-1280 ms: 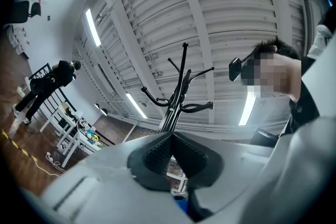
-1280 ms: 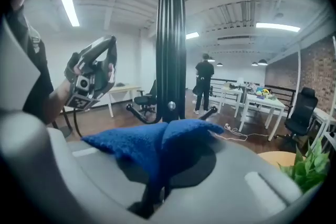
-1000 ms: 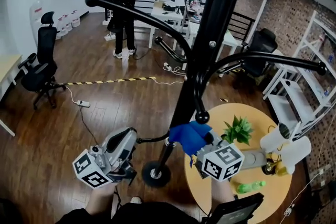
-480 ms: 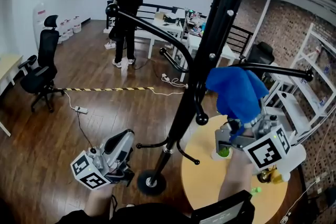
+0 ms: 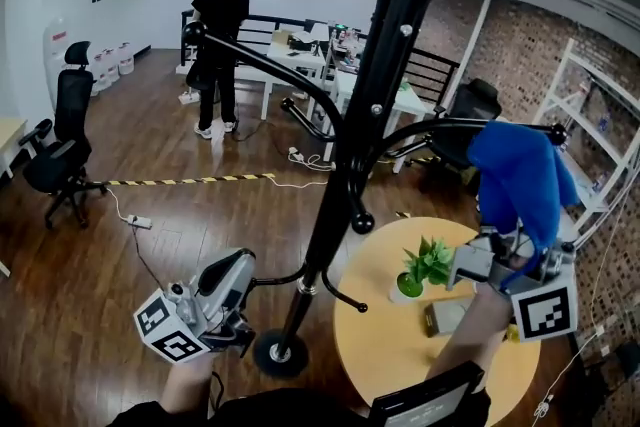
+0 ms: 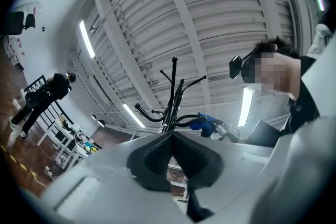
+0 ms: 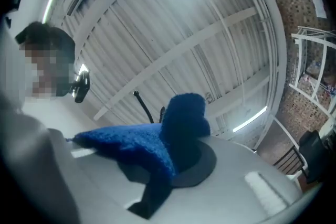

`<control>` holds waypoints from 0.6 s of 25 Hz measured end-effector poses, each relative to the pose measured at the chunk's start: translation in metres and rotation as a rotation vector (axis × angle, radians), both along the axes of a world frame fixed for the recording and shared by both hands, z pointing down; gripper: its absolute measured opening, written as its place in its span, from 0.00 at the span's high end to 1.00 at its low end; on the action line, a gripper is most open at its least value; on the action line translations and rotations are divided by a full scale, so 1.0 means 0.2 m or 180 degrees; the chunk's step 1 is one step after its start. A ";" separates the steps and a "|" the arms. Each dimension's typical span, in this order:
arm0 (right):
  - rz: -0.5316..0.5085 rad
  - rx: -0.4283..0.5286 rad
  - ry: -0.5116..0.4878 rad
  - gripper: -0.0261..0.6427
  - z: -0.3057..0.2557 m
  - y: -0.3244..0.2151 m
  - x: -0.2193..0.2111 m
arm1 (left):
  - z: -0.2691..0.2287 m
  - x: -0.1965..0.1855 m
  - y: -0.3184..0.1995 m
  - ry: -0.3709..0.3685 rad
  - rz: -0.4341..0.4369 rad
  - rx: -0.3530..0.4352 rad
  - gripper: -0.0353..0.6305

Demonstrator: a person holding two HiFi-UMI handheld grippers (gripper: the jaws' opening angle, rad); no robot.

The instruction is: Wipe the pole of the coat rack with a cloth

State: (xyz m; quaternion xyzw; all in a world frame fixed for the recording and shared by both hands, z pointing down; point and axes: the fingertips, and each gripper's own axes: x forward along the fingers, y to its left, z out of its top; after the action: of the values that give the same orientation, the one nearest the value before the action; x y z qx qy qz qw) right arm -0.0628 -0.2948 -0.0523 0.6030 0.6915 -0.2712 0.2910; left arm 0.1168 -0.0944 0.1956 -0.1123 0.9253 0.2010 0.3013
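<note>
Away to the right swings the right gripper (image 5: pixel 508 253), well clear of the coat rack pole (image 5: pixel 352 150) it was down against a second ago, and it now sits higher, out over the far side of the round worktop (image 5: pixel 400 370). Its fingers are clamped on the blue cloth (image 5: pixel 517 177), which stands up above the gripper in a big bunch, just beside the knobbed end of a right-hand hook arm (image 5: pixel 556 131); whether it touches that arm is hard to say. In the right gripper view the cloth (image 7: pixel 157 141) spills out from between the closed fingers and flops to the left across the gripper (image 7: pixel 176 165) body.

Low on the left, the left gripper (image 5: pixel 234 272) has not moved: it hangs near the rack's round base (image 5: pixel 275 353), apart from the pole. The left gripper view shows its fingers (image 6: pixel 157 155) pressed together at the tips with nothing held, the rack's top showing beyond them.

On the worktop, a small potted plant (image 5: pixel 427 265) stands between pole and cloth. Far back, a person in black (image 5: pixel 218 35) stands by the desks.
</note>
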 end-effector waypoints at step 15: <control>-0.0236 0.2276 -0.0325 0.93 1.21 0.81 0.24 | 0.14 0.15 0.10 0.0210 -0.0294 0.0188 0.95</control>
State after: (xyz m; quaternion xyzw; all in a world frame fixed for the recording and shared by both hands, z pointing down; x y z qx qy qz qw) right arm -0.0156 -0.1325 0.1888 0.7041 0.7048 0.0078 0.0859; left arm 0.1462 -0.0741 0.2229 -0.0539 0.9326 0.2177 0.2828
